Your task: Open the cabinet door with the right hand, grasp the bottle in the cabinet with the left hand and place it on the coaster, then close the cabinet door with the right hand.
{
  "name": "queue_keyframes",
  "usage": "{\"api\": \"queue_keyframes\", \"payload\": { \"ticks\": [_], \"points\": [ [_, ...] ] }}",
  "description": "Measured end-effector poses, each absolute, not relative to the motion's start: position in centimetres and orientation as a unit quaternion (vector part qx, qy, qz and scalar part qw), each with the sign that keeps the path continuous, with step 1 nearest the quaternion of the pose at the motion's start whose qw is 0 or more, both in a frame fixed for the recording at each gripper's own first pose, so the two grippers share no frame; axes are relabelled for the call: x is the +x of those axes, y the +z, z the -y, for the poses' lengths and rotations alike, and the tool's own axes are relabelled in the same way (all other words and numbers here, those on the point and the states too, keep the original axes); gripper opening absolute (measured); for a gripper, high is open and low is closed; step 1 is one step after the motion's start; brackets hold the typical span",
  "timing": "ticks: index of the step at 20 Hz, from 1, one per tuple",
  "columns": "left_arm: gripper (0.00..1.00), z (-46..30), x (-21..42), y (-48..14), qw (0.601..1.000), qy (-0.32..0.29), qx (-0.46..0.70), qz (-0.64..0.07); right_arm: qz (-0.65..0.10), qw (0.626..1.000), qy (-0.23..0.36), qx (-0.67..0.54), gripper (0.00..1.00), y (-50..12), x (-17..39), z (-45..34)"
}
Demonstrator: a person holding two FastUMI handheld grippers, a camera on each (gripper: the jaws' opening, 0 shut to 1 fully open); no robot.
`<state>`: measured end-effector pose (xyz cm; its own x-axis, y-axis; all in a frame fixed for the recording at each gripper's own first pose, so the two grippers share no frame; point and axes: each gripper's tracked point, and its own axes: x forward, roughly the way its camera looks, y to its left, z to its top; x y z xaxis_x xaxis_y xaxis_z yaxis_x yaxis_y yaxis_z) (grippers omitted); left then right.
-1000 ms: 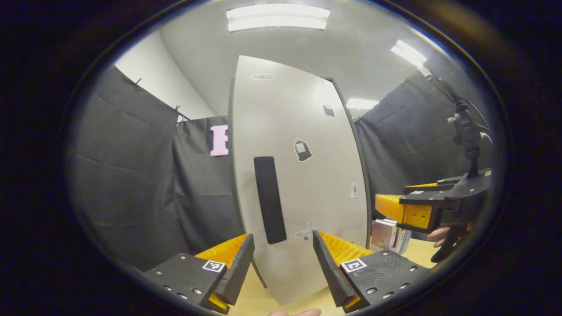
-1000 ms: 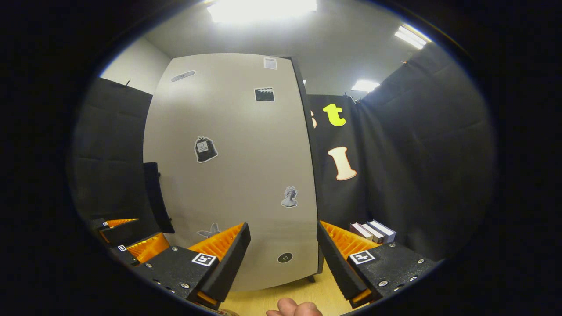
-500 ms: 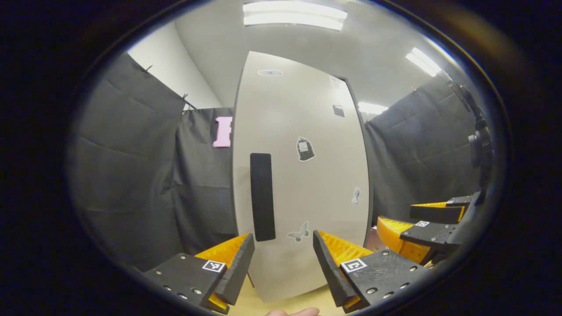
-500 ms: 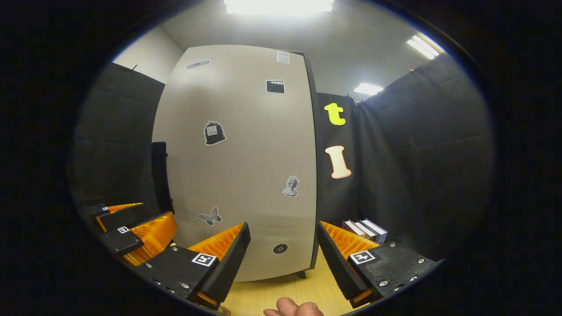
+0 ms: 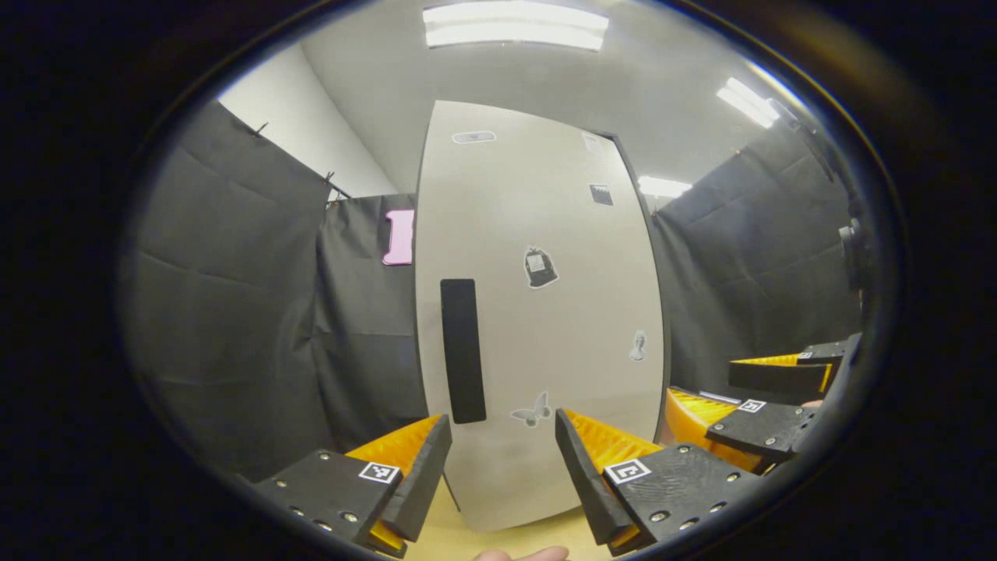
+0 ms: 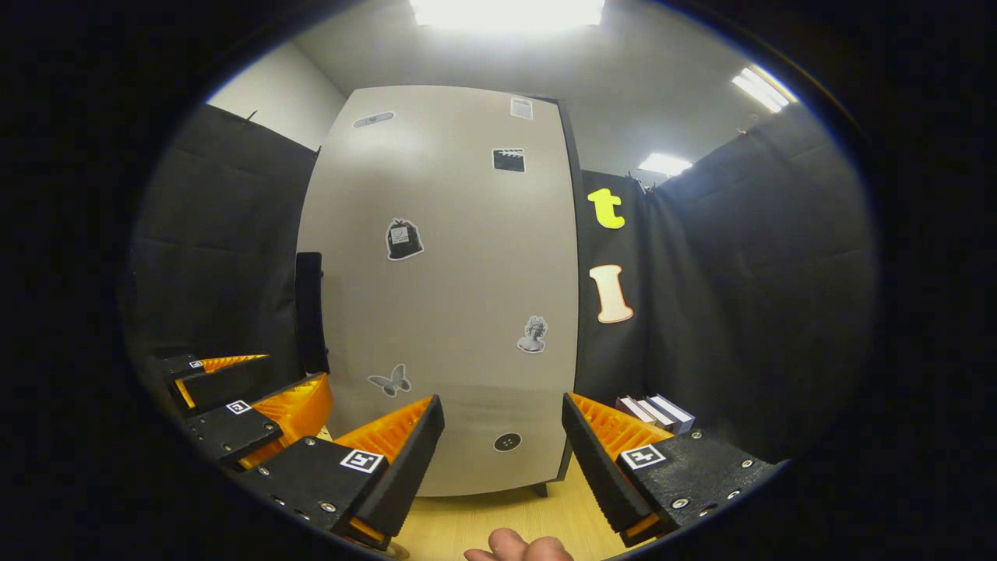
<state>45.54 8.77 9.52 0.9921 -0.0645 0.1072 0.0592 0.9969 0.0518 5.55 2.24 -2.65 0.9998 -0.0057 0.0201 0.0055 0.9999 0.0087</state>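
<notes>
While both grippers hang in front of it, the cabinet door (image 5: 537, 312) lies flush against the cabinet body, with no gap along either edge in either view. Its black vertical handle (image 5: 463, 351) sits near the door's left edge, about mid-height. Several stickers mark the door face: a butterfly sticker (image 6: 390, 380) low on the door, a bust sticker (image 6: 533, 334) toward the door's right edge, a clapperboard sticker (image 6: 509, 160) near the top, and a small round dark sticker (image 6: 507, 442) close to the bottom edge.

In the left gripper view, the left gripper (image 5: 502, 452) has its jaws spread wide with nothing between them, aimed at the lower part of the door, just right of the handle's lower end. It is apart from the door. In the right gripper view, the right gripper (image 6: 502, 448) is likewise spread wide and empty, aimed at the door's lower right portion, near the round dark sticker, not touching the door.

The bottle cannot be seen; with the door shut, the cabinet interior is hidden. The coaster cannot be made out.

A stack of books (image 6: 656, 411) lies right of the door's lower corner on the light wooden tabletop (image 6: 483, 522). A fingertip (image 6: 518, 545) shows below the door.
</notes>
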Motion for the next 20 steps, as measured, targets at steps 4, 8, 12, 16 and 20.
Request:
{"api": "queue_keyframes", "payload": {
  "ticks": [4,8,12,16,20],
  "points": [
    [0.84,-8.7,45.5,9.2,0.998,-0.031,0.012,0.048,0.007,1.000,-0.011,0.005,0.94,-3.0,5.4,-1.8],
    [0.80,-8.8,45.4,9.1,0.999,-0.027,0.010,0.042,0.011,1.000,-0.014,0.008,0.94,-2.5,5.3,-1.3],
    [0.84,-8.7,45.4,9.3,0.998,-0.034,0.019,0.049,0.014,1.000,-0.015,0.009,0.94,-2.3,5.4,-1.1],
    [0.84,-8.3,45.4,9.3,0.997,-0.049,0.025,0.050,0.014,1.000,-0.009,0.011,0.94,-2.3,5.3,-1.4],
    [0.84,-8.1,45.2,9.3,0.997,-0.052,0.019,0.049,0.017,1.000,-0.010,0.011,0.94,-2.3,5.0,-1.5]
  ]
}}
